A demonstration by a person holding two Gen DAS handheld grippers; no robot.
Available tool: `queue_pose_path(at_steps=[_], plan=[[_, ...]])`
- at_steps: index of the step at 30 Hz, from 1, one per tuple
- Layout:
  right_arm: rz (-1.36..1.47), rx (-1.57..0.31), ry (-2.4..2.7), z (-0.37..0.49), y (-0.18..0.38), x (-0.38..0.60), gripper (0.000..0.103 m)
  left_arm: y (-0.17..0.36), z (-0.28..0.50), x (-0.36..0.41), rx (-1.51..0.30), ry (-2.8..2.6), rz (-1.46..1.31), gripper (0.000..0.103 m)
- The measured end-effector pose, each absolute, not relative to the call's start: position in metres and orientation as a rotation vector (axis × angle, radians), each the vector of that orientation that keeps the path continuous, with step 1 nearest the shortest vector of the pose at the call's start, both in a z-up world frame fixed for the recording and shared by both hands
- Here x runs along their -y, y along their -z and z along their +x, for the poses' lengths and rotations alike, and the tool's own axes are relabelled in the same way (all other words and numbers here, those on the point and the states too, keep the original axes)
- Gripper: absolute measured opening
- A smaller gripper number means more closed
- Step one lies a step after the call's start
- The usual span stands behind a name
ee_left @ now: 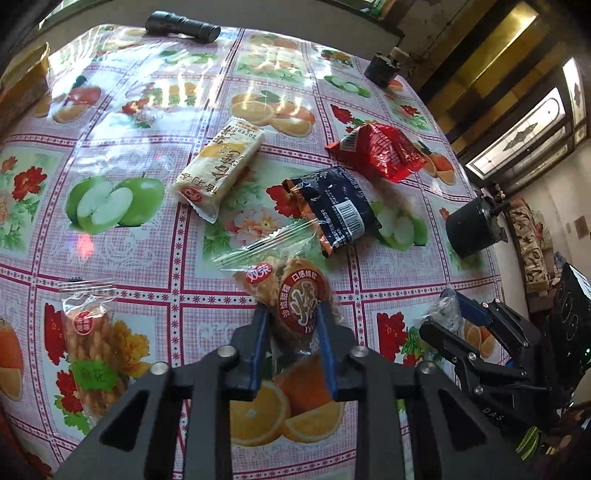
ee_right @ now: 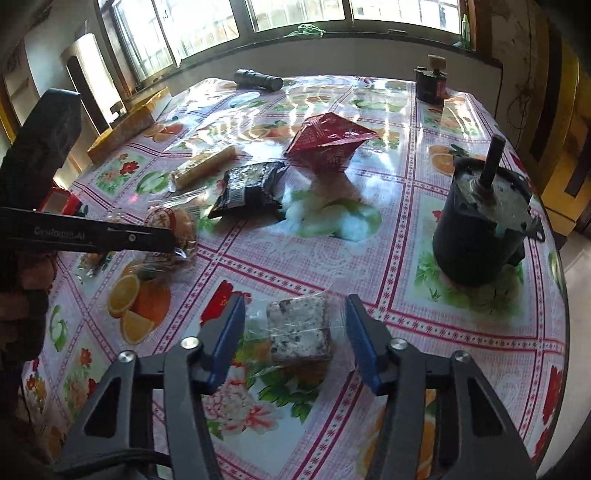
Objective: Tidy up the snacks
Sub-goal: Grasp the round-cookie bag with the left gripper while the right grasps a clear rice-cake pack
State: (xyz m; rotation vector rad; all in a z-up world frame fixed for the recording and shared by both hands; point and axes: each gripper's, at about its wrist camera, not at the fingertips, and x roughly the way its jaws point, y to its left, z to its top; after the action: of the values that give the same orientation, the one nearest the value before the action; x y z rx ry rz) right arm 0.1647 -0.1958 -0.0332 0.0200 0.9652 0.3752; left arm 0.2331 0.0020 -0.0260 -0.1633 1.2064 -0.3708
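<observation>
The left gripper (ee_left: 291,325) reaches forward low over the table (ee_left: 155,258), its 2 blue-padded fingers (ee_left: 259,347) drawn in against the sides of a round pastry packet (ee_left: 295,295), pinching it near its lower end so the clear wrapper bulges between them. That packet shows a red-brown circular label with white characters over a flaky golden cake, and its crimped clear top edge points away toward the middle of the table. From the right wrist view the same packet (ee_right: 173,229) sits at the tip of the left gripper's black finger. The right gripper (ee_right: 295,332) comes in from the near edge with its fingers spread wide, 1 on either side of a speckled grey-white square cake (ee_right: 299,332) in clear wrap; neither pad touches it, and the cake lies flat on the flowered cloth between them. Beyond, a cream and yellow bar packet (ee_left: 221,166) lies slantwise, with a dark navy packet (ee_left: 332,210) just beside it, barcode up, and a crumpled red packet (ee_left: 376,151) near that. A twisted-dough snack (ee_left: 92,350) in clear wrap with a green label rests well apart on the left. A black flashlight (ee_left: 181,26) lies at the far edge, and a dark cylindrical motor (ee_right: 484,229) stands upright on the right side.
</observation>
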Motion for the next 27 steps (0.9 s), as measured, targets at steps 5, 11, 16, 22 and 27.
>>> queue_pose_path(at_steps=[5,11,16,22,27], plan=[[0.063,-0.951,-0.408,0.149,0.028,0.190,0.038,0.019,0.217,-0.008,-1.175,0.387,-0.140,0.001],[0.099,-0.963,-0.453,0.142,0.031,0.179,0.041,0.021,0.211,-0.020,-1.198,0.376,-0.211,0.015],[0.091,-0.967,-0.433,0.136,0.033,0.171,0.074,0.021,0.220,-0.012,-1.195,0.333,-0.220,0.062],[0.003,-0.961,-0.387,0.134,0.034,0.156,0.074,0.032,0.231,0.024,-1.178,0.246,-0.035,0.059],[-0.072,-0.956,-0.334,0.134,0.036,0.151,0.054,0.031,0.220,0.024,-1.159,0.262,0.036,0.039]])
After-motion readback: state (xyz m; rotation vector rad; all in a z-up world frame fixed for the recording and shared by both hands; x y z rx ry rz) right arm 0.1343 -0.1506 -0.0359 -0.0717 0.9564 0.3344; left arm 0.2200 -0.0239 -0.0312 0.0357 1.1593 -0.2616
